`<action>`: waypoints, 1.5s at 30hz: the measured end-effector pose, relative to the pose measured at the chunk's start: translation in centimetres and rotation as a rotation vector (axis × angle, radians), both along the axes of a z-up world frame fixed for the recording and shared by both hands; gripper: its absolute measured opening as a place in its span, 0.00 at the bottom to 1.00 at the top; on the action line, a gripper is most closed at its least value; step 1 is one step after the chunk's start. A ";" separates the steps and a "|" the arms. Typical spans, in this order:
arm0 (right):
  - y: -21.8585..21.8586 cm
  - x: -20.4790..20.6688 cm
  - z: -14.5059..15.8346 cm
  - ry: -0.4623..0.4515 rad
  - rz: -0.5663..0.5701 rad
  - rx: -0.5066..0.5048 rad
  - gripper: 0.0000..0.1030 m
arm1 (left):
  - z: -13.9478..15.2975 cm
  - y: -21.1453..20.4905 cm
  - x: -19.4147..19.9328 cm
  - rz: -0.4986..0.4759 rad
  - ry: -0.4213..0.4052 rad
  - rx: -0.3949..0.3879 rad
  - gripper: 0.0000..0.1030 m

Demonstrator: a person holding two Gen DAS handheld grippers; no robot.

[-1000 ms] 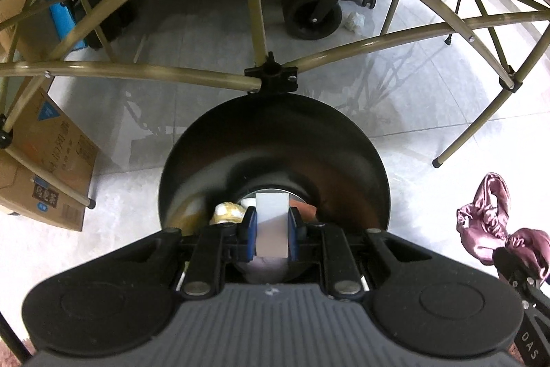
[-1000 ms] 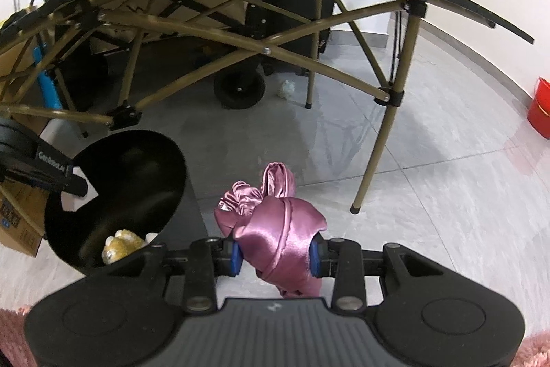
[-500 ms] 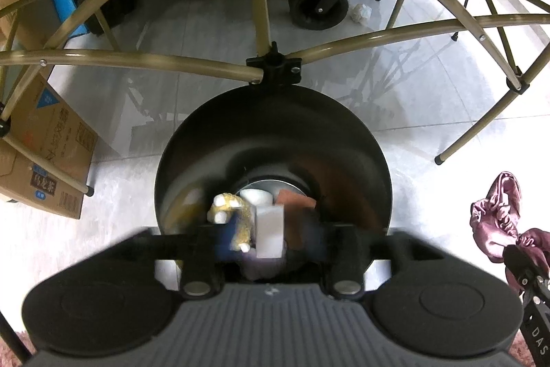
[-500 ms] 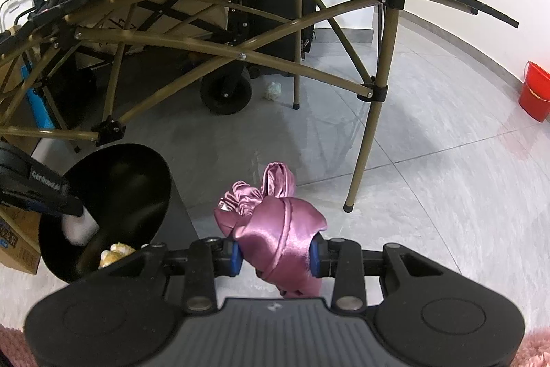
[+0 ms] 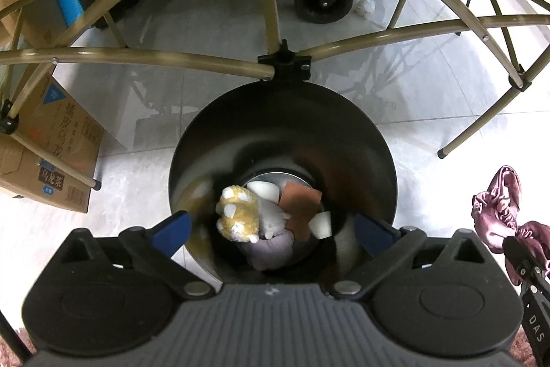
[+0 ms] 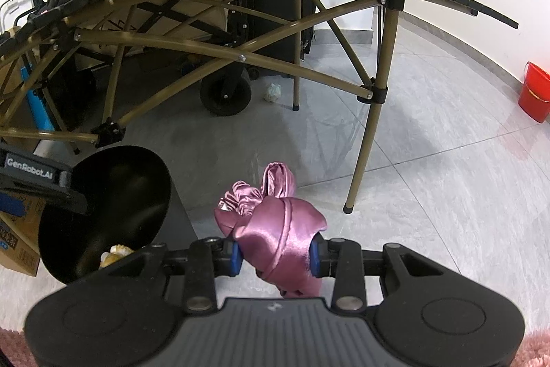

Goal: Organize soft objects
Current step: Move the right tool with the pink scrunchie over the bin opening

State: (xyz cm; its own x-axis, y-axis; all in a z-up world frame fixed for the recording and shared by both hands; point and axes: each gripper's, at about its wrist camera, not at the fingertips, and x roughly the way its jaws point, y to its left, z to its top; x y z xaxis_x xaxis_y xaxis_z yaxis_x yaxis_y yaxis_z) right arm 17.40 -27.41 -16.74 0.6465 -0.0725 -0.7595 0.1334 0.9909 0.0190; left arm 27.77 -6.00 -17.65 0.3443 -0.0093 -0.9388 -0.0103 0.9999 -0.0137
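A black round bin stands on the floor below my left gripper, which hangs open over its mouth with nothing between its blue pads. Inside lie a yellow plush toy, white foam blocks, a brown sponge and a pale purple plush. My right gripper is shut on a pink satin scrunchie, held to the right of the bin. That scrunchie shows at the right edge of the left wrist view.
A folding table's olive metal frame arches over the bin. A leg stands just right of the scrunchie. Cardboard boxes sit left of the bin, a cart wheel behind, a red bucket far right. Pink rug lies underneath me.
My left gripper has opened and let go of the white foam block, which now lies in the bin. The right gripper still holds the scrunchie, drifted slightly.
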 end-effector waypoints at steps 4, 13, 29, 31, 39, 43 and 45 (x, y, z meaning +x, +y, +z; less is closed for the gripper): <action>0.0 0.1 0.1 0.001 0.005 -0.004 0.33 | 0.2 0.4 0.0 0.002 0.003 -0.005 1.00; 0.5 0.4 0.1 -0.001 0.024 -0.016 0.33 | 0.3 1.8 -0.2 0.019 0.018 -0.006 1.00; 4.2 1.6 0.9 -0.019 0.116 -0.014 0.33 | 1.2 5.4 -0.7 0.077 0.016 -0.004 1.00; 4.9 1.8 1.0 -0.023 0.131 -0.013 0.33 | 1.2 6.0 -0.8 0.087 0.016 -0.004 1.00; 7.7 2.5 1.4 -0.028 0.193 -0.012 0.33 | 1.6 8.4 -1.3 0.124 0.012 -0.001 1.00; 9.1 2.9 1.4 -0.030 0.222 -0.011 0.33 | 1.7 9.5 -1.5 0.140 0.010 0.001 1.00; 9.8 3.2 1.5 -0.030 0.237 -0.009 0.33 | 1.8 10.0 -1.6 0.149 0.010 0.001 1.00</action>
